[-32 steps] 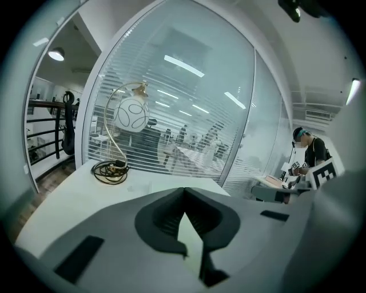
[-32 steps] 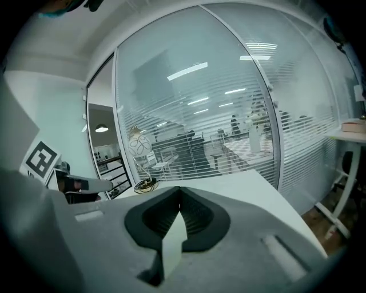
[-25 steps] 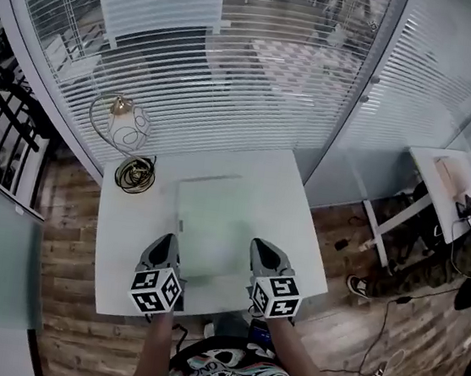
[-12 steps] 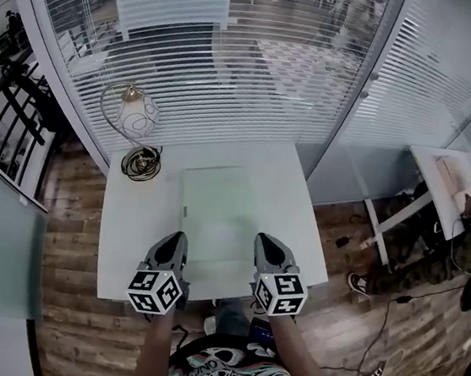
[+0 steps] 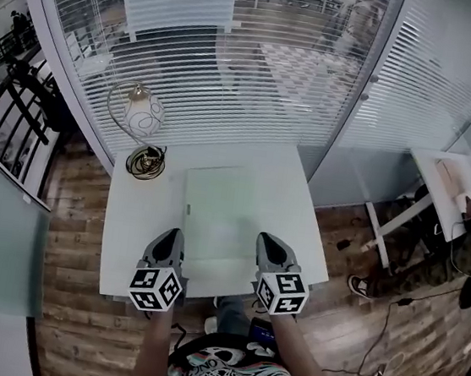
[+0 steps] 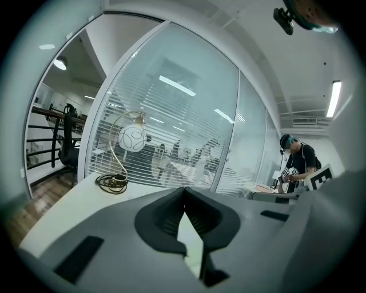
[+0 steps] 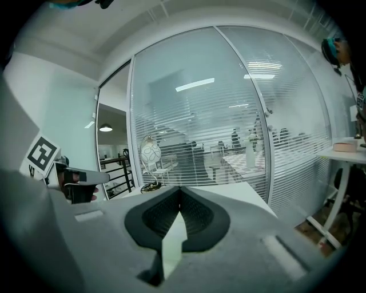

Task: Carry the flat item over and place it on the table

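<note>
**Both grippers clamped on the flat item over the white table**

We hold the left gripper (image 5: pixel 170 234) and the right gripper (image 5: pixel 265 239) side by side at the near edge of the white table (image 5: pixel 132 230). Between them lies the flat item (image 5: pixel 220 211), a pale, thin rectangular sheet that stretches away from us across the middle of the table top. Its near edge sits between our two grippers, close to the table's near edge. We cannot tell whether the sheet rests on the table or hangs just above it.

In the left gripper view our jaws are together, with a thin pale sliver of the sheet pinched in the seam. The right gripper view shows the same: jaws closed tight on a pale strip of the sheet.

At the far left corner of the table stands a lamp (image 5: pixel 141 112) with a round patterned shade on a curved stem, and its coiled cord (image 5: pixel 146 163) lies at its foot, well apart from the sheet. Beyond the table runs a glass wall with blinds (image 5: pixel 259 67). The wooden floor (image 5: pixel 74 223) shows on either side.
</note>
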Demonstrator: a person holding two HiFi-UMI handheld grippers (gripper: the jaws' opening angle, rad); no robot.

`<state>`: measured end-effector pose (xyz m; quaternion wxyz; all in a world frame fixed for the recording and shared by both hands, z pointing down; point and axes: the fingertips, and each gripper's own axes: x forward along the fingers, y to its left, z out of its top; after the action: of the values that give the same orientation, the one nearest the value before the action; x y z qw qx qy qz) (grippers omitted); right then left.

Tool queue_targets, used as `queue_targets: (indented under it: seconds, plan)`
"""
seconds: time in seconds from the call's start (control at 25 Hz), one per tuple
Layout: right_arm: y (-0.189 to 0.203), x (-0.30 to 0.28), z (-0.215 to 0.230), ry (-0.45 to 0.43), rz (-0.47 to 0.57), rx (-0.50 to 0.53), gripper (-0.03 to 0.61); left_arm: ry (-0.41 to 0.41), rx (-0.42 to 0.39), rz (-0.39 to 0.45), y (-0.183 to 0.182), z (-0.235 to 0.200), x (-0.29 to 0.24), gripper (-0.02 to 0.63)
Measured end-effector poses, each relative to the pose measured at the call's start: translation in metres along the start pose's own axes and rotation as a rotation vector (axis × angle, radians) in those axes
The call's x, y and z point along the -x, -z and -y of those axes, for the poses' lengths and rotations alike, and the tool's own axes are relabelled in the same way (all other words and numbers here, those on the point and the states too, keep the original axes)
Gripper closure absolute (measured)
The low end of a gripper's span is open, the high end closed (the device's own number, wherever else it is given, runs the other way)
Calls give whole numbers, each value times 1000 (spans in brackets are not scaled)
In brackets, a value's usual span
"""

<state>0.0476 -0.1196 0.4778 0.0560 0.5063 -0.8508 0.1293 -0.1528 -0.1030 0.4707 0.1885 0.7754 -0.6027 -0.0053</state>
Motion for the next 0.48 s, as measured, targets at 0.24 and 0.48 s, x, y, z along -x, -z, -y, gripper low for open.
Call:
queue_targets:
  seconds: [0.24, 0.48]
  plan:
    - [1, -1, 1, 9, -1, 0, 574, -43, -6, -17, 4, -12, 4, 606]
    - [1, 4, 9, 50, 5, 2, 572, -24, 32, 4, -2, -13, 7, 607]
